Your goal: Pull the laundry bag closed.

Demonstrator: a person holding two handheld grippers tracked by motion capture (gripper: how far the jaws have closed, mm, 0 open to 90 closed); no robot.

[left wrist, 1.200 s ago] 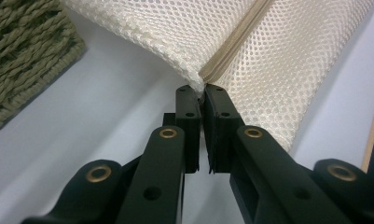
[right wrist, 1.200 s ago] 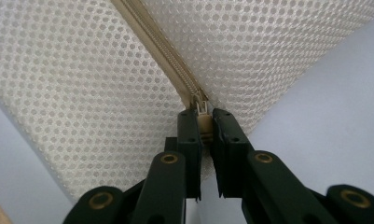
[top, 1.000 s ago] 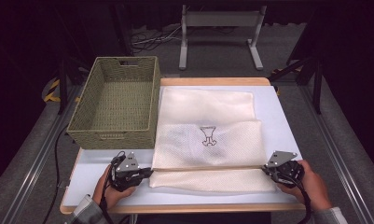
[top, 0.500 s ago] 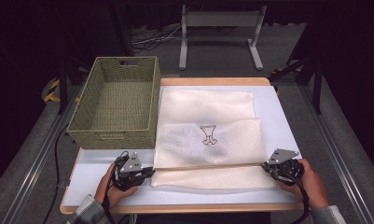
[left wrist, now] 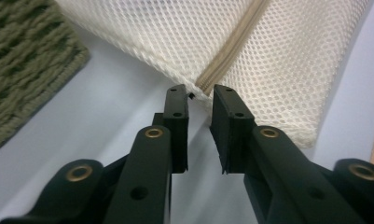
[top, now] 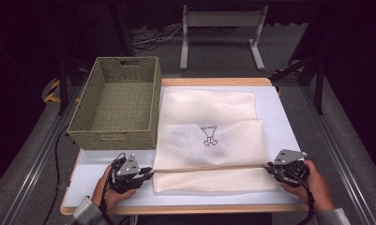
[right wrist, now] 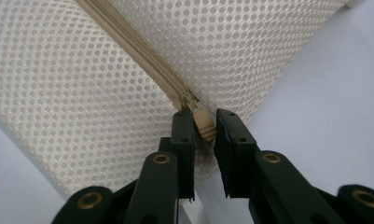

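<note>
— What's changed in the last second?

— Little. The left gripper (top: 146,172) has drawn back slightly from the mesh bag (top: 214,140); its jaws are parted at the zip's (left wrist: 231,46) end, holding nothing. The right gripper (right wrist: 204,128) stays put, jaws around the pull tab (right wrist: 204,125), not visibly clamped.

— So?

— Probably about to unzip; the bag lies flat beside the basket (top: 115,101).

— Any writing?

— Only a small dark figure (top: 209,136); no words.

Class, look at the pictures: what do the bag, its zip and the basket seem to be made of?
Bag: cream synthetic-looking mesh fabric, matte, with regular small holes. Zip: beige tape with fine teeth and a matching pull, probably plastic. Basket: olive woven cord or paper rope, judging by its coarse braided texture.
</note>
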